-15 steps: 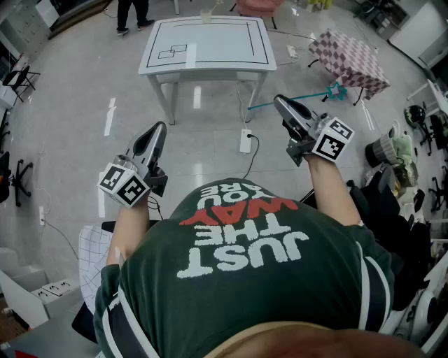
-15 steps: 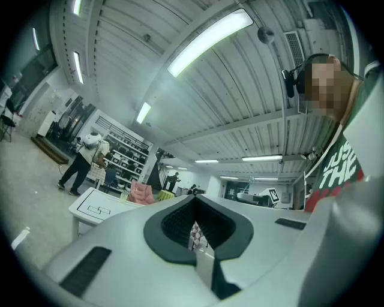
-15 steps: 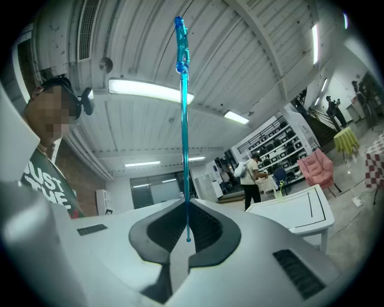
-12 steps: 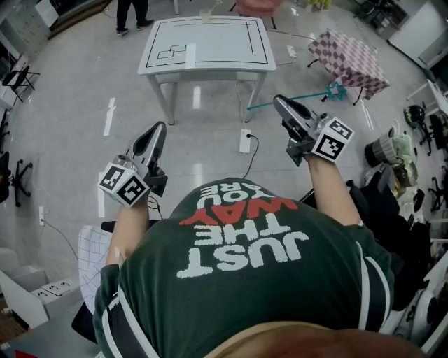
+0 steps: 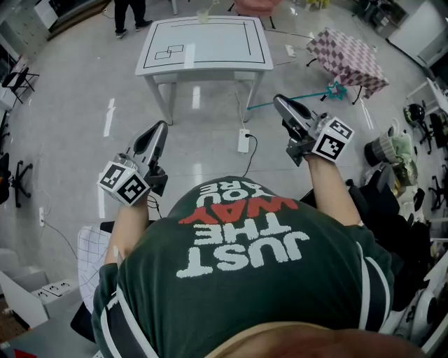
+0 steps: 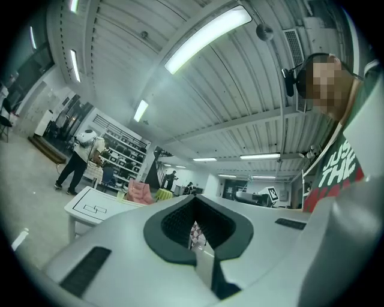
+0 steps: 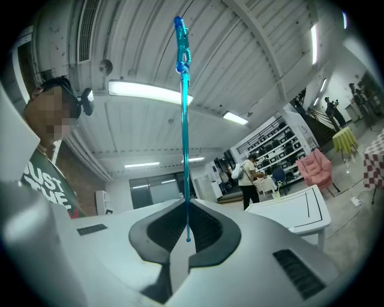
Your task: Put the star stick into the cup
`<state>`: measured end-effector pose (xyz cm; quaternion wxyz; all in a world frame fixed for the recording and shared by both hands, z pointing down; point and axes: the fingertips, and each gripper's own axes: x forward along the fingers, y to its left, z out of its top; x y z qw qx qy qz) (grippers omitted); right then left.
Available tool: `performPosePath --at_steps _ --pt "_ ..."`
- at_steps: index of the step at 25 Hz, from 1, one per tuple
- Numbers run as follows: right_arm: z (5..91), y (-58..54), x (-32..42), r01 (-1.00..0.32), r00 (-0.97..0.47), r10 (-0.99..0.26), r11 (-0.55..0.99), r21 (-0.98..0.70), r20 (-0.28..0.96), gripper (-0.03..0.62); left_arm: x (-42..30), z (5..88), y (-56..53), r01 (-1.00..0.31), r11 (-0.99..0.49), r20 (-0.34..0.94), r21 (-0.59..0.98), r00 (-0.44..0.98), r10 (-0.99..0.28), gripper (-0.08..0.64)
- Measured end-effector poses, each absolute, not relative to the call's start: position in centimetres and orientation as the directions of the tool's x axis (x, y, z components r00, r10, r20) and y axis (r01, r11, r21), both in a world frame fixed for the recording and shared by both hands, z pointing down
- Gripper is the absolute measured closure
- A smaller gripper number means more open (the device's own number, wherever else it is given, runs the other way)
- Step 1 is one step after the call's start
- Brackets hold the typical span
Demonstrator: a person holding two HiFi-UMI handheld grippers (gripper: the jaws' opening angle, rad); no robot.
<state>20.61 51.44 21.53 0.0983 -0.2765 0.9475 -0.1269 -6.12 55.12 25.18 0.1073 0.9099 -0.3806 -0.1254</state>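
My right gripper [image 5: 279, 102] is shut on a thin teal star stick [image 5: 311, 95]. In the right gripper view the stick [image 7: 183, 138] rises from between the closed jaws [image 7: 187, 231], its star end at the top and its lower tip just inside the pads. A small pale cup [image 5: 206, 15] stands at the far edge of a white table [image 5: 210, 52] ahead of me; it also shows small in the right gripper view [image 7: 277, 193]. My left gripper [image 5: 159, 130] hangs over the floor at the left, its jaws [image 6: 195, 225] together with nothing between them.
A checkered-cloth stand [image 5: 350, 56] is right of the table. A power strip with a cable [image 5: 243, 141] lies on the floor in front of me. Bags and gear [image 5: 395, 150] crowd the right side. A person [image 5: 133, 14] stands beyond the table.
The table has drifted slightly left in the head view. Both grippers and the stick keep their places.
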Motion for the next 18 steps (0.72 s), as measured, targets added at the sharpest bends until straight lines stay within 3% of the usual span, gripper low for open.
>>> performPosePath --at_steps 9,18 --pt "20.9 51.8 23.7 -0.498 -0.824 -0.552 0.813 -0.303 -0.127 0.551 -3.5 24.7 55.2 -0.679 -0.677 -0.142 0.285 0.668 -0.730 0.565" --pt "21.7 53.0 30.6 -0.497 -0.827 -0.549 0.814 -0.302 -0.120 0.551 3.9 25.1 55.7 -0.675 -0.679 -0.131 0.291 0.674 -0.727 0.565"
